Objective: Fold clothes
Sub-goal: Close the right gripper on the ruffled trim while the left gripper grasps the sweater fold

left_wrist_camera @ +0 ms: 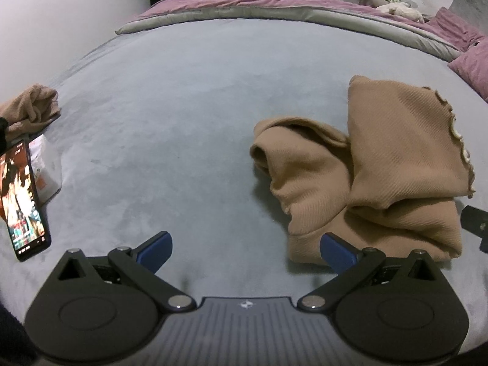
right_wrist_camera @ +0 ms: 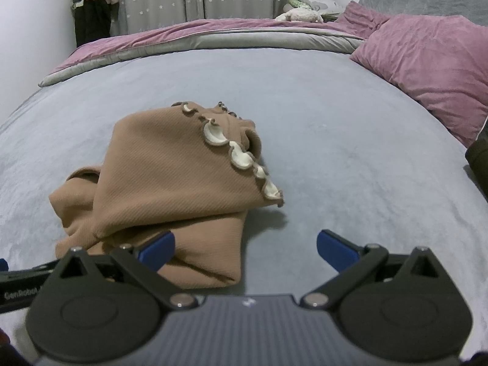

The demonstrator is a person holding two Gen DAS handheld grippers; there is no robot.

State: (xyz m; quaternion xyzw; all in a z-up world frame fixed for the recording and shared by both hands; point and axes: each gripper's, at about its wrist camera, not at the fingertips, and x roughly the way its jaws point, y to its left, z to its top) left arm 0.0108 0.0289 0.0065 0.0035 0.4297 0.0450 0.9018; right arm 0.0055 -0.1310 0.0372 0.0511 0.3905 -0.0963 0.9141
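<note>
Brown ribbed garment [left_wrist_camera: 381, 183] lying half-folded in a loose heap on the grey bed cover [left_wrist_camera: 183, 122], frilled cream-edged hem [right_wrist_camera: 241, 158] draped over the top layer, one sleeve [left_wrist_camera: 289, 149] spilling out on the left of the heap. Left tool [left_wrist_camera: 245, 248] hovering wide apart and empty at the near left corner of the garment, its right blue pad [left_wrist_camera: 337, 250] just over the near edge of the cloth, not clamping it. Right tool [right_wrist_camera: 245, 248] likewise spread wide and holding nothing, sitting at the near right corner of the garment, left pad [right_wrist_camera: 158, 250] above the bottom fold, right pad over bare cover. Judging the step as the pause between folds: both tools released, lining up for a fresh grasp. Next move probably calling for tucking that stray sleeve inward over the garment, or pinching the two near corners together and carrying them to the far edge; closing on a single layer risks dragging the stack askew. Beyond the garment on the right, a pink pillow [right_wrist_camera: 427, 61]; well off to the left of the garment, a lit phone [left_wrist_camera: 23, 201] and another crumpled tan piece [left_wrist_camera: 30, 106].
</note>
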